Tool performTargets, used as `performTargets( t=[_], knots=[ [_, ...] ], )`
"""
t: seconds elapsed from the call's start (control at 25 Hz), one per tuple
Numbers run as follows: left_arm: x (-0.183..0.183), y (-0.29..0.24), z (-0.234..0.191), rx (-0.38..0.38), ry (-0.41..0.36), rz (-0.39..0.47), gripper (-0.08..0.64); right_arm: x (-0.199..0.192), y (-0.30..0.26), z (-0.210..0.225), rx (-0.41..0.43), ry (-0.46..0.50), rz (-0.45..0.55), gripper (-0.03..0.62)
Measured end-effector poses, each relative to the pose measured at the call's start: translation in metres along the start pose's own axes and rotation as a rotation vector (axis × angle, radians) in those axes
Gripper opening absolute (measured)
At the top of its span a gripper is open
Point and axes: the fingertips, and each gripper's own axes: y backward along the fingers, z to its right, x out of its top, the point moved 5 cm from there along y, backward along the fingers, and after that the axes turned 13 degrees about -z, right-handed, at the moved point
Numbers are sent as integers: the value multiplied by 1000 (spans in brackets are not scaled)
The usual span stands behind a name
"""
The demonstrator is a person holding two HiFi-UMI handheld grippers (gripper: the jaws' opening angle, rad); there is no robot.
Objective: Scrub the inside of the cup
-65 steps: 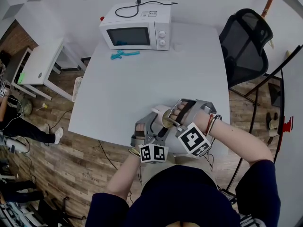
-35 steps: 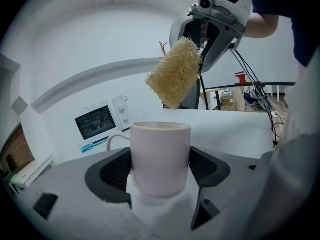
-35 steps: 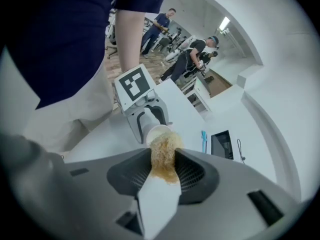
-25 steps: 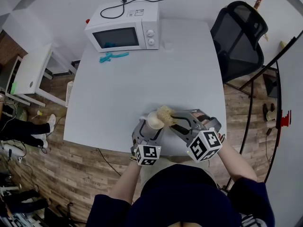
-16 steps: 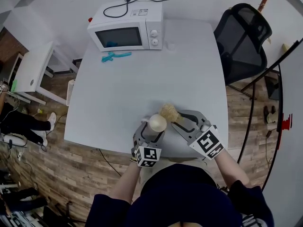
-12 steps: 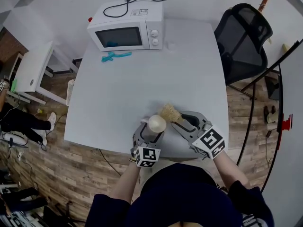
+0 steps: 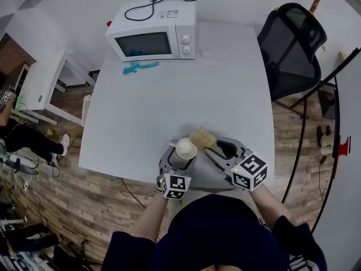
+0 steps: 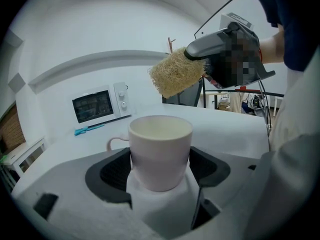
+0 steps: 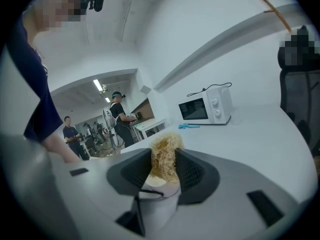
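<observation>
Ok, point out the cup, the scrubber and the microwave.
cup (image 8: 160,151), left gripper view, on its outer wall.
scrubber (image 8: 176,76), left gripper view, on its fibrous head.
microwave (image 7: 144,44), head view, on its door window.

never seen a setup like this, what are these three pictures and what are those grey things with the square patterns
There is no robot here: a person holds a two-jaw tool in each hand. The top-down picture comes from a camera on the person's head. The other two come from cameras riding on each tool, looking along its jaws. The left hand-held gripper is clamped on a pale cup. The right hand-held gripper pinches a straw-coloured scrubber, which hangs just above the cup, not inside it. On the white table are a microwave and a blue item. The patterned cubes are parts of the grippers.
</observation>
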Motion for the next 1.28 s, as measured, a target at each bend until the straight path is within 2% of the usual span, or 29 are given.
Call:
performTargets(
  t=[0.64, 1.04, 1.28],
  knots=[
    [-16, -2, -7, 16, 63, -26, 376, -6, 5, -9, 8, -22, 12, 152],
    [-18, -4, -6, 20, 48, -37, 376, -8, 8, -17, 12, -15, 19, 152],
    [-14, 3, -5, 16, 57, -16, 376, -9, 12, -19, 11, -14, 22, 152]
  ],
)
